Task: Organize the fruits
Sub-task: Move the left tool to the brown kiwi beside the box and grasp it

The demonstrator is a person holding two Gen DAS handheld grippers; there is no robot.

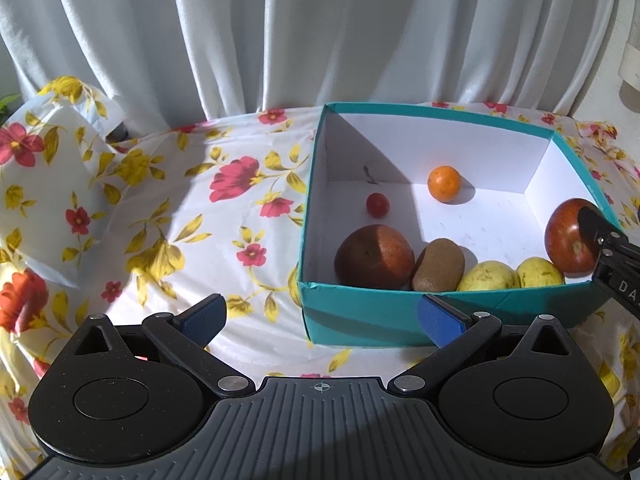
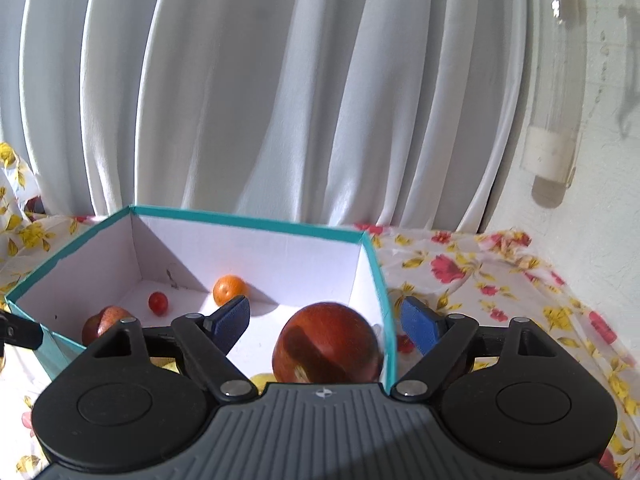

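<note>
While sunlight falls on the flowered tablecloth (image 1: 168,216), white curtains (image 1: 280,32) hang close behind the table. The teal box (image 1: 360,312) holds 7 fruits. The red apple (image 2: 326,344) sits against its right wall, between the wide right gripper (image 2: 324,318) pads, which do not press it. The left gripper (image 1: 320,316) is wide and empty, with free cloth to its left.

My left claw (image 1: 322,316) had blue ribbed pads on black linkage arms, silver pivot pins, two round black housings and a grey ridged body bearing a small crosshair mark. My right claw (image 2: 326,320) looked the same, blue pads included.
</note>
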